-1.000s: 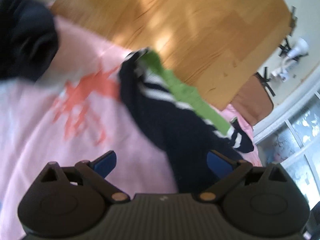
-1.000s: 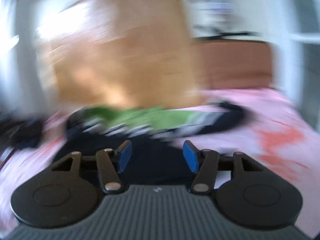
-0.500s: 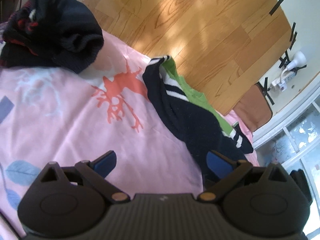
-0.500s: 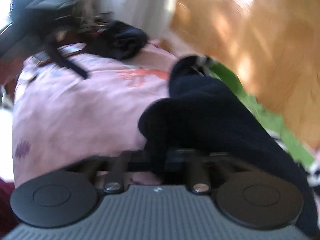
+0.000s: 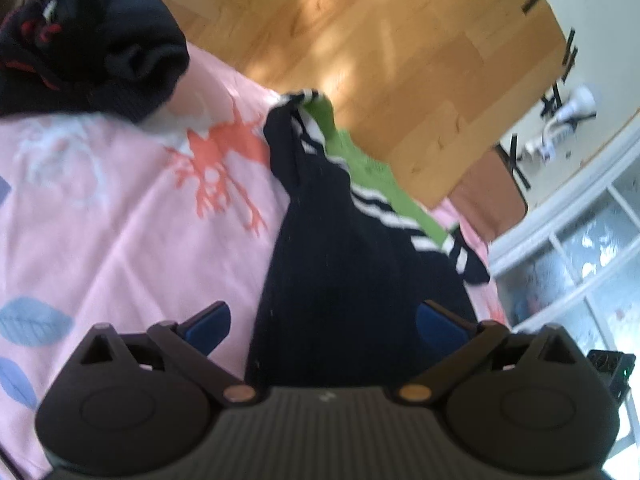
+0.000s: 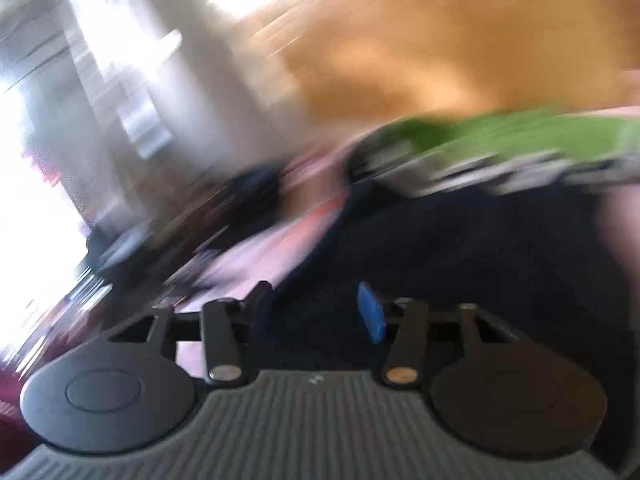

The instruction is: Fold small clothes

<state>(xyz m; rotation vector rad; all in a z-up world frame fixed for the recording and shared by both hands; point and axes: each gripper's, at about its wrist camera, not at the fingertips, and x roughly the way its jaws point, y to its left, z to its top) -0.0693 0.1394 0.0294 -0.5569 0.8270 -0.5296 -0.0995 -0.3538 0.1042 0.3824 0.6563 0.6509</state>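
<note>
A small navy garment (image 5: 352, 256) with white stripes and a green panel (image 5: 372, 168) lies folded lengthwise on the pink bedsheet (image 5: 120, 216). My left gripper (image 5: 320, 320) hovers over its near end, wide open, with cloth under the gap and its blue pads (image 5: 208, 322) clear of it. In the blurred right wrist view the same navy garment (image 6: 460, 248) spreads ahead, its green panel (image 6: 500, 132) behind. My right gripper (image 6: 316, 312) sits low over it with its jaws opening; the blue pad (image 6: 370, 312) stands apart from the cloth.
A pile of dark clothes (image 5: 80, 44) sits at the sheet's far left corner. The wooden floor (image 5: 380, 40) lies past the bed edge. A brown cushion (image 5: 488, 196), white door frame (image 5: 568, 216) and floor socket (image 5: 568, 120) are at right.
My right gripper closed on a navy fold half a second ago and has let it go, swinging round. The garment now lies narrower. The left gripper drifted slightly, staying open.
</note>
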